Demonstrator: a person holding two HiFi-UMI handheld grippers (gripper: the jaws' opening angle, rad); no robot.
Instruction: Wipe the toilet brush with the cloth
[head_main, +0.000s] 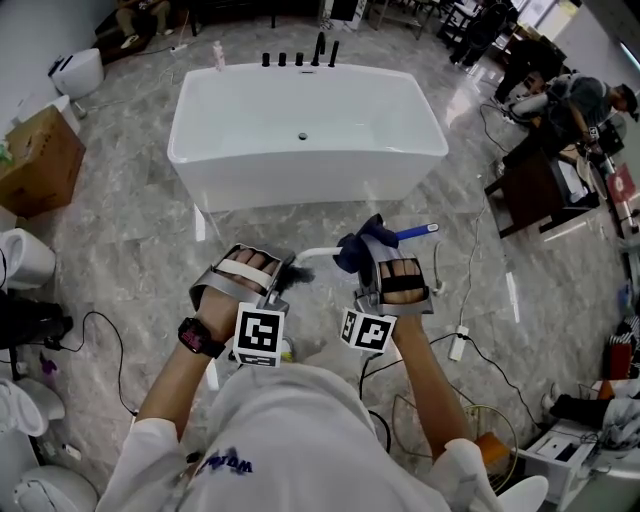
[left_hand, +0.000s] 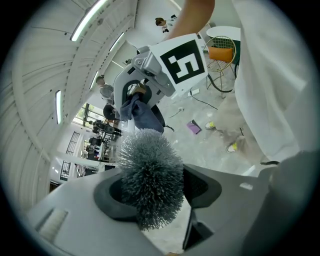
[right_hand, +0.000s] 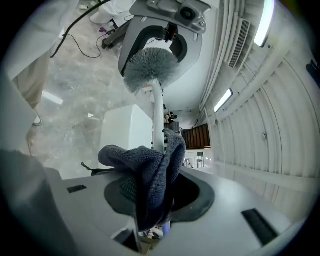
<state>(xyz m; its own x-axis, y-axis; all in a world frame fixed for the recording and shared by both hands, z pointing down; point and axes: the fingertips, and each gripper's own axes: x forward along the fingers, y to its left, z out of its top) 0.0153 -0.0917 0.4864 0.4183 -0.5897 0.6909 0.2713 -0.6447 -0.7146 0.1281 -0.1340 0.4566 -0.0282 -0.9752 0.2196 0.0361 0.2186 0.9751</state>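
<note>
The left gripper (left_hand: 152, 197) clamps the toilet brush (left_hand: 149, 165) by its bristle head to steady it, while the right gripper (right_hand: 157, 192), just to its right, pinches the cloth (right_hand: 150, 172), seemingly wrapped around the handle (right_hand: 158, 112) for wiping.

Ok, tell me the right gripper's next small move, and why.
Probably slide the right gripper, with the cloth it pinches round the white shaft of the toilet brush, along that shaft toward the bristle head. The left gripper grips the brush there, and bare shaft shows between the two.
</note>
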